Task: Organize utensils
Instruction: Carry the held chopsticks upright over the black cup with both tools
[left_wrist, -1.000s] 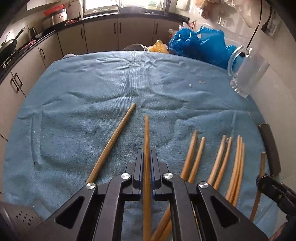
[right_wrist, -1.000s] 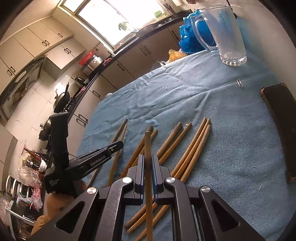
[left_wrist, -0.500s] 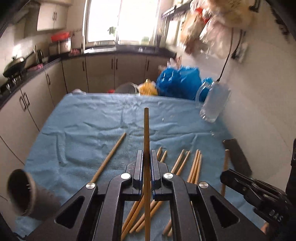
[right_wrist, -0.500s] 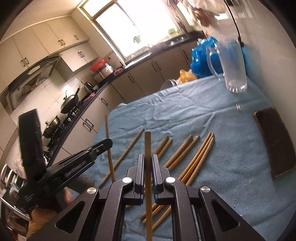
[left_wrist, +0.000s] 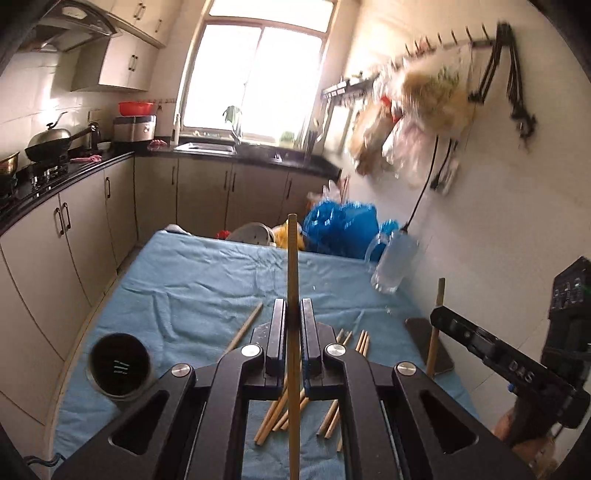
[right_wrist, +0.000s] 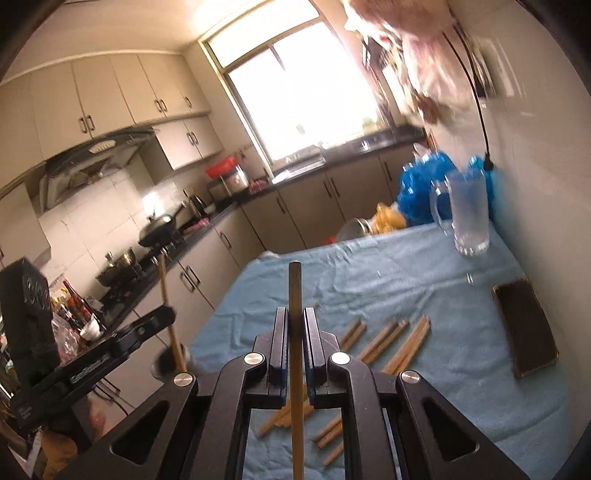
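My left gripper (left_wrist: 293, 310) is shut on a wooden chopstick (left_wrist: 293, 266) and holds it raised above the blue cloth (left_wrist: 192, 280). My right gripper (right_wrist: 295, 317) is shut on another wooden chopstick (right_wrist: 295, 291), also raised. Several chopsticks (right_wrist: 388, 339) lie on the cloth below; they also show in the left wrist view (left_wrist: 280, 410). A dark cylindrical holder (left_wrist: 120, 363) stands at the table's near left edge. In the right wrist view the left gripper (right_wrist: 168, 319) and its chopstick (right_wrist: 168, 310) are at the left, above the holder (right_wrist: 166, 360).
A glass mug (right_wrist: 467, 218) stands at the far right by the wall. A black phone (right_wrist: 524, 326) lies on the cloth at the right. Blue bags (left_wrist: 341, 229) and a metal bowl (left_wrist: 251, 232) sit at the far end. Cabinets run along the left.
Both grippers have risen and tilted upward with their chopsticks, away from the cloth. The holder has come into the left wrist view.
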